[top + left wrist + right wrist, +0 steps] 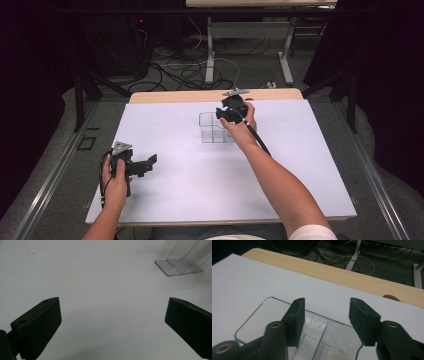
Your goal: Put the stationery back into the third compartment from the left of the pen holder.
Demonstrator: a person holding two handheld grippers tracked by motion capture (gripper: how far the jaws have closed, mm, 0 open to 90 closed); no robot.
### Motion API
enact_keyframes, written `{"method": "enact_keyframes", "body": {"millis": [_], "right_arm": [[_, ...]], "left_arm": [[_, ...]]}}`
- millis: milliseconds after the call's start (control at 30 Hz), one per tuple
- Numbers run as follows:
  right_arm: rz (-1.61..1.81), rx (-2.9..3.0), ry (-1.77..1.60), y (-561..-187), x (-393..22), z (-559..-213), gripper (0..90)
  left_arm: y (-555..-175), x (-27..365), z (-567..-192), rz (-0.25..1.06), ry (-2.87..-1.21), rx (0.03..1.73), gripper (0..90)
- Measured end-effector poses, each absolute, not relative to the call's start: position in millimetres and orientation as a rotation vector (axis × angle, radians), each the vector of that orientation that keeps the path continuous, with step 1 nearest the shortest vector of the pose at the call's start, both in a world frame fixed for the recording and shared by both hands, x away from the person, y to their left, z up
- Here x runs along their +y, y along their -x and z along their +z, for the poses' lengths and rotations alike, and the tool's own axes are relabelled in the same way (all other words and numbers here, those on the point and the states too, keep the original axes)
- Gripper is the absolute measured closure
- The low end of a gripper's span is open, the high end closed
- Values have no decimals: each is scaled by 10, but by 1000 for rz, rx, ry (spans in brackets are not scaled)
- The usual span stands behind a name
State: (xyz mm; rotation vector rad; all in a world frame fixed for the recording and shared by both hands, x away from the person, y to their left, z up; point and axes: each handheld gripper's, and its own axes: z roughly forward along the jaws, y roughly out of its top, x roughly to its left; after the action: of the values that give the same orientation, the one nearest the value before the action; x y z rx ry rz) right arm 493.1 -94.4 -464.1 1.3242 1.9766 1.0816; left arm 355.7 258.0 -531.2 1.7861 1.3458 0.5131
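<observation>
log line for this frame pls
left gripper: open, idle on white sheet | right gripper: open, over clear divided box, nothing between jaws

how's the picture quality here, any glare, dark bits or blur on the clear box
High view: surroundings dark, white sheet evenly lit, clear box faint. Left gripper view: soft focus, box sheening. Right gripper view: right gripper jaws slightly blurred.

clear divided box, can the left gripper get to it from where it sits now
Probably yes. The left gripper rests open at the near left of the white sheet, with bare sheet between it and the clear box. But the right gripper is open over the box's top right, crowding that side.
</observation>
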Motion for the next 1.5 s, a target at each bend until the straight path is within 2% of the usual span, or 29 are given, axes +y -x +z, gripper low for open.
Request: {"method": "enact_keyframes", "body": {"millis": [533,733,967,1100,1500], "right_arm": [[1113,2023,-1311,-4769,-1049,-4546,178],[1093,2046,-1318,-4726,-1166,-4550,143],[1027,2080,-1341,-4686,-1378,-4616,36],[1015,2086,-1352,-4660,-1493,-4643,0],[1011,2053,-1443,-4529,-1972,-4778,0]], "left_arm": [[-3565,2567,-5320,514,-1790,1348,9],[-3567,2568,-5323,515,-1792,1350,9],[-3568,2565,-5330,517,-1795,1352,9],[-3567,2560,-5330,516,-1795,1353,9],[-3568,2556,-5341,516,-1793,1359,9]]}}
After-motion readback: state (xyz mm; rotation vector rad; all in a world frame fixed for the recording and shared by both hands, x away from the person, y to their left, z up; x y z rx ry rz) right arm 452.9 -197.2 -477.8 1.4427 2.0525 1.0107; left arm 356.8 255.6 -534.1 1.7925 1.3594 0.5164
